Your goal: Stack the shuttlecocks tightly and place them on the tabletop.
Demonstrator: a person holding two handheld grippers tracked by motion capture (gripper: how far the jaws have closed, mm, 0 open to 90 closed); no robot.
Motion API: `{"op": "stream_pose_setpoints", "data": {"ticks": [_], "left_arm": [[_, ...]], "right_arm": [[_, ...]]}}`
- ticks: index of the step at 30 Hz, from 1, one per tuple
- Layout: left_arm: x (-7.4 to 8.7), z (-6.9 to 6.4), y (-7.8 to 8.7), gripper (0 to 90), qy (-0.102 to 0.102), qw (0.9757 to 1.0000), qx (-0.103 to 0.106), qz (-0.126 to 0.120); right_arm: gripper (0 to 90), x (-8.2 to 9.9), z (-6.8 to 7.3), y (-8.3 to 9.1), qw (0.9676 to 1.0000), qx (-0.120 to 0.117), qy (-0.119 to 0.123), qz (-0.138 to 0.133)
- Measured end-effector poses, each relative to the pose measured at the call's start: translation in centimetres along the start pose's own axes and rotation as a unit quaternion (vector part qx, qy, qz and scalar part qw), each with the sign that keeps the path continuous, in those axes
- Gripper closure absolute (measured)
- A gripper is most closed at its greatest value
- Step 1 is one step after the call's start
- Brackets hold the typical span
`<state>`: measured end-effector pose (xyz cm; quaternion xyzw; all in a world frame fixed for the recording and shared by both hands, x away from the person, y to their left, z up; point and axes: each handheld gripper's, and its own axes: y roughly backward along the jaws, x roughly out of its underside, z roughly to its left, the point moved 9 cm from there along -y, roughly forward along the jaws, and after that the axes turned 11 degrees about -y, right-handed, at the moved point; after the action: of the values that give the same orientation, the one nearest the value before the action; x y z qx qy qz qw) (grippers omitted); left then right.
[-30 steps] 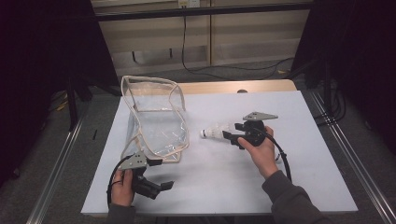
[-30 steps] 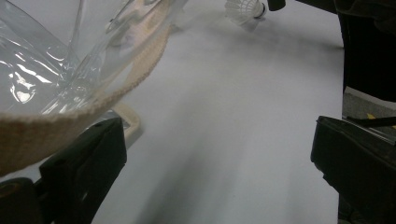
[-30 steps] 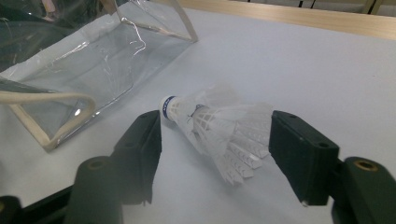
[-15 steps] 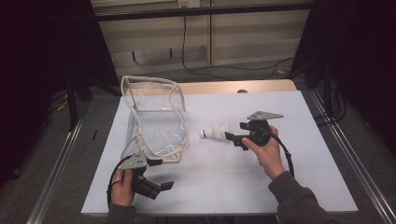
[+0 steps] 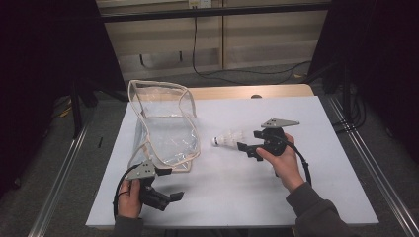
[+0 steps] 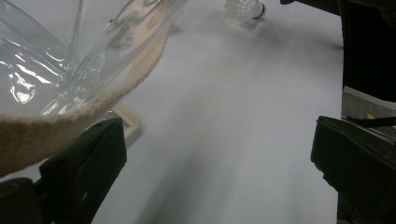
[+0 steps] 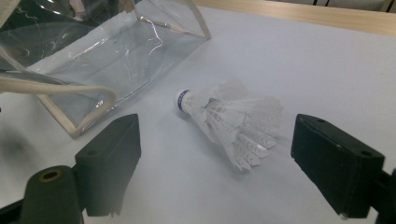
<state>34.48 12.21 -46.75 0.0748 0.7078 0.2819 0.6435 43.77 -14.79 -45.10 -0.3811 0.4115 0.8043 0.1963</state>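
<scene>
The right gripper [image 5: 245, 147] is pointing at a white shuttlecock [image 5: 228, 138], its jaws having just been opening; they are now standing wide, with the shuttlecock [image 7: 229, 120] lying on its side on the white counter [image 5: 237, 197] ahead of them, untouched. The clear plastic bag [image 5: 163, 123] with cream trim is sitting just beyond its cork tip. The left gripper [image 5: 168, 185] is resting wide open beside the bag's near corner, gripping nothing.
</scene>
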Motion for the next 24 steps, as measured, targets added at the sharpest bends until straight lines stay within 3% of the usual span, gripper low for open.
{"op": "stream_pose_setpoints", "data": {"ticks": [12, 24], "left_arm": [[0.0, 0.0, 0.0, 3.5, 0.000, 1.0000, 0.001, 0.002], [0.0, 0.0, 0.0, 3.5, 0.000, 1.0000, 0.001, 0.002]], "right_arm": [[14.9, -0.6, 0.0, 1.1, 0.9999, -0.008, 0.000, -0.008], [12.9, 0.0, -0.7, 2.0, 0.9999, -0.002, 0.012, 0.006]]}}
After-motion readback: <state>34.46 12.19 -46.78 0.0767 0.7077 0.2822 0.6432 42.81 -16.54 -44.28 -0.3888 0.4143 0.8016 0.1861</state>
